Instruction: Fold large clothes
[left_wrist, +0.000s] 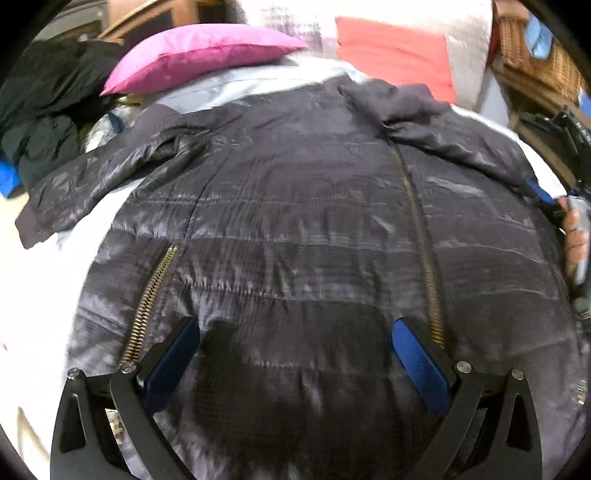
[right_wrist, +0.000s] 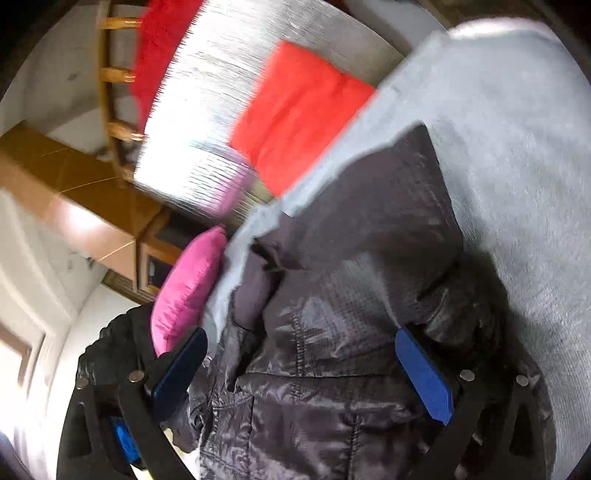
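Left fingers (left_wrist: 295, 334) spread wide over dark jacket (left_wrist: 314, 206) | right fingers (right_wrist: 301, 345) spread, jacket between | no readable writing

The left wrist view looks down close over the dark quilted jacket (left_wrist: 314, 229) toward the pink cushion (left_wrist: 199, 55), while the tilted right wrist view shares both from the jacket's side.

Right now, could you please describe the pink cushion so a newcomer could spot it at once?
Start at the large dark quilted jacket spread across the pale bed cover. Past its left sleeve, at the far edge, lies the pink cushion. Its shiny magenta sets it apart from the flat orange-red cushion to its right.
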